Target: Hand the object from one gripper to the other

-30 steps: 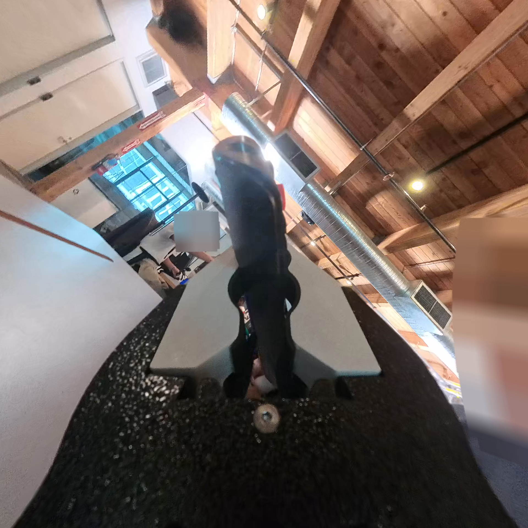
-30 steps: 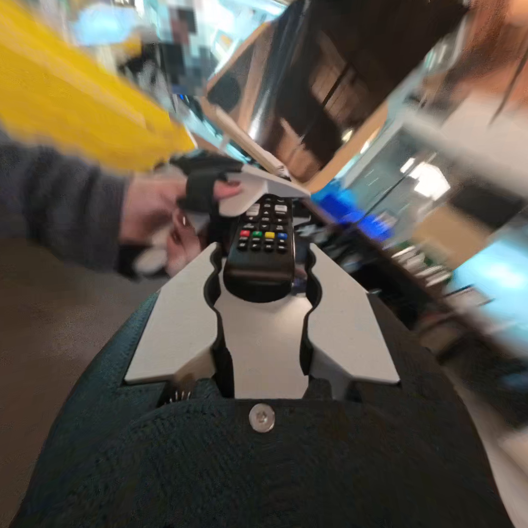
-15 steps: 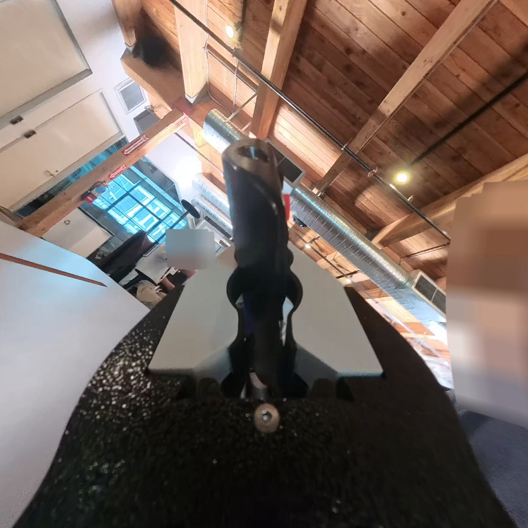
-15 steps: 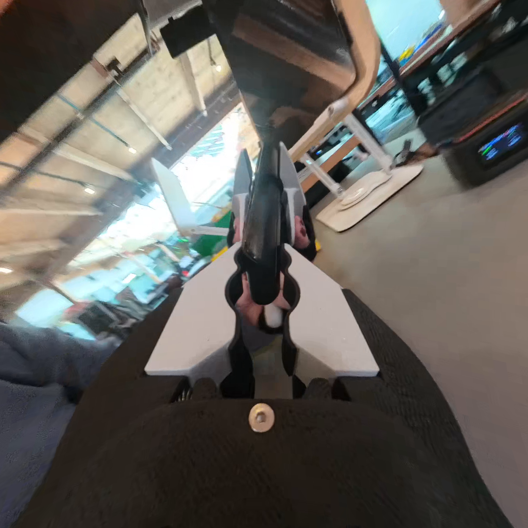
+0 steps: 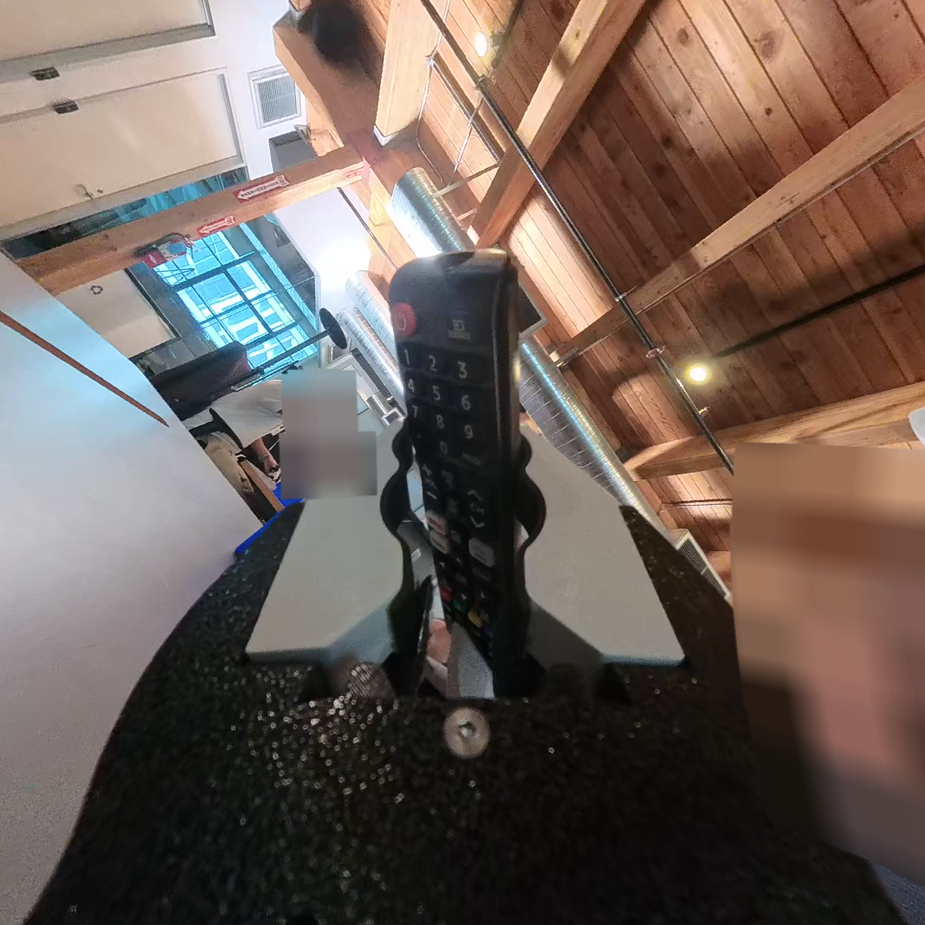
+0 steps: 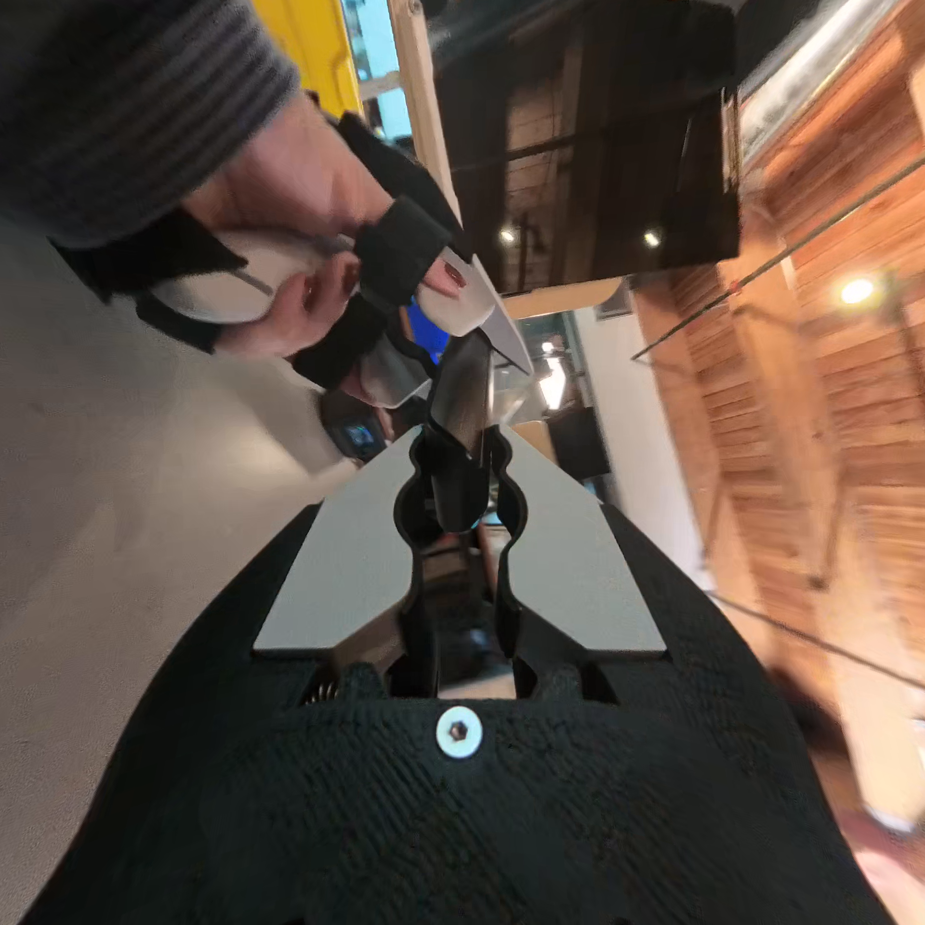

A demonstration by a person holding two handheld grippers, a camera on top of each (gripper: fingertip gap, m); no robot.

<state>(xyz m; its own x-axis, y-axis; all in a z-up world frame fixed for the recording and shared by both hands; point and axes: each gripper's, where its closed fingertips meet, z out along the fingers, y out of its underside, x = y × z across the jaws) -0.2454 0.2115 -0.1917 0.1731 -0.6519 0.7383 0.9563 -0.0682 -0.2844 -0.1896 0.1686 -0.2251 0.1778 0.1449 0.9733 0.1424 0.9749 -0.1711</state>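
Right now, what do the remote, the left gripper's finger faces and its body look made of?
Remote: black moulded plastic, semi-gloss sheen on its top edge; keys look rubbery, matte. Left gripper finger faces: flat grey, matte, likely printed plastic, cannot confirm. Gripper body: black, grainy, speckled with glinting flecks, suggesting a filled printed plastic.

My left tool (image 5: 463,500) points up at open air; nothing stands near its tips but the remote (image 5: 458,450) filling the slot between the fingers. A white panel (image 5: 75,500) closes off the left side. In the right wrist view, my right tool (image 6: 460,500) has the remote's (image 6: 458,480) end in its gap, and my hand (image 6: 300,240) (with the left tool (image 6: 450,340) gripped in it) blocks the way just ahead.
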